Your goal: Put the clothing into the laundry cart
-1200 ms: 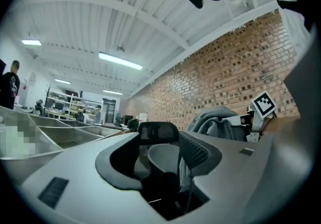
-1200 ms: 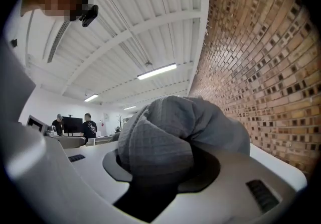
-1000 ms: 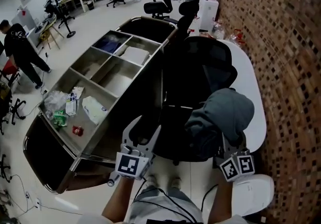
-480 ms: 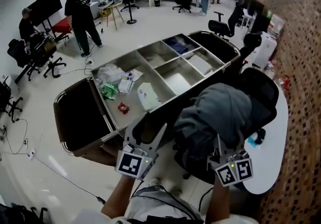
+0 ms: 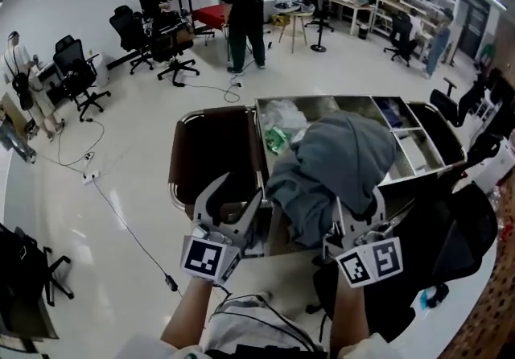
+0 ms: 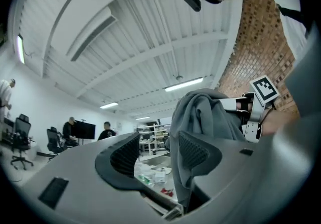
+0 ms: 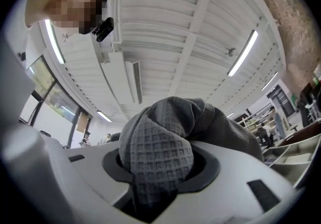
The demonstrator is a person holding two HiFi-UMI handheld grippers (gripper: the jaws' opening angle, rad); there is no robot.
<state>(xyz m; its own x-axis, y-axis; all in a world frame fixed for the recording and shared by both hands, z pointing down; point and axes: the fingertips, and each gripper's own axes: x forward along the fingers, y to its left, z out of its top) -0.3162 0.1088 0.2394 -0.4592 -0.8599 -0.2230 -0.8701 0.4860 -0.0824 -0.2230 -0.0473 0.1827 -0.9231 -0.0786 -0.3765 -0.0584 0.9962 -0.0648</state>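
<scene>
A grey waffle-knit garment (image 5: 342,162) hangs bunched in my right gripper (image 5: 355,216), which is shut on it. It is held up over the laundry cart (image 5: 322,100), a steel cart with several compartments and a dark bag (image 5: 213,152) at its near end. In the right gripper view the cloth (image 7: 159,150) fills the gap between the jaws of the right gripper (image 7: 160,170). My left gripper (image 5: 232,198) stands open and empty over the cart's near corner, beside the garment. In the left gripper view the left gripper (image 6: 158,152) shows bare pads, with the garment (image 6: 200,112) just to its right.
The cart's compartments hold bags and small packets (image 5: 278,125). A black office chair (image 5: 451,241) stands at the right, by a white table edge (image 5: 463,325). Two people (image 5: 245,3) stand at the back among chairs. A cable (image 5: 121,212) runs across the floor.
The view has swung left, so the cart now lies straight ahead. The garment has travelled with my right gripper from above the black chair to above the cart. The left gripper stays open.
</scene>
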